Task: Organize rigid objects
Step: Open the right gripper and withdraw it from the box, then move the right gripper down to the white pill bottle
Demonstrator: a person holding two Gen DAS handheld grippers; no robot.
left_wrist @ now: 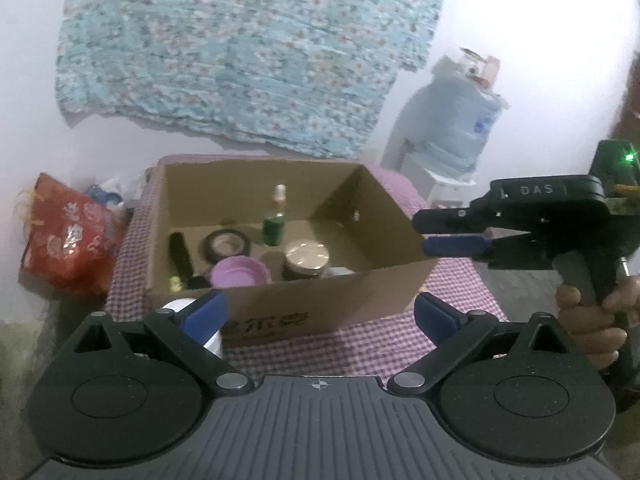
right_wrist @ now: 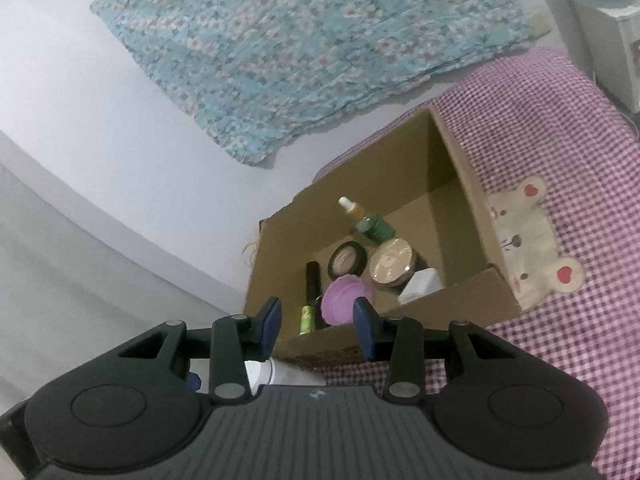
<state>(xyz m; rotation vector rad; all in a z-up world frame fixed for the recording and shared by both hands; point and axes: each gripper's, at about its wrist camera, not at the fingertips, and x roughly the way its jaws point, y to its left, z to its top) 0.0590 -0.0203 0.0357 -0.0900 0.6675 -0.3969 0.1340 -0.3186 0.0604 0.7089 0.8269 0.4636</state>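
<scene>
A cardboard box [left_wrist: 280,292], open at the top, stands on a desk [left_wrist: 360,344] covered with a purple-and-white checked cloth [right_wrist: 560,320], and it holds the rigid objects. Inside, a green bottle [left_wrist: 273,229] with a pale cap stands upright near the back wall; a black tape roll [left_wrist: 226,244] lies flat in front of it and to its left; a jar with a metallic lid [left_wrist: 306,258] sits to the right of the roll; a purple lid [left_wrist: 240,272] rests against the near wall; a black tube [left_wrist: 181,258] with a green end lies along the left wall; and a white block [right_wrist: 420,286] lies in the near right corner. Outside the box, a white cylindrical container [left_wrist: 200,332] stands just beside its near left corner, partly hidden by the left finger of the left hand-held gripper [left_wrist: 318,312]. That gripper hangs before the near wall of the box with its blue pads wide apart and nothing between them. The right hand-held gripper [right_wrist: 316,320], carried by a hand [left_wrist: 592,320], hangs at the box's near right corner; its jaws are partly apart and empty. A teddy-bear appliqué [right_wrist: 528,240] is sewn on the cloth to the right of the box. Beyond the desk are a red patterned bag [left_wrist: 68,240] on the left, a water dispenser bottle [left_wrist: 456,120] on the right, and a blue floral cloth [left_wrist: 240,48] on the wall.
</scene>
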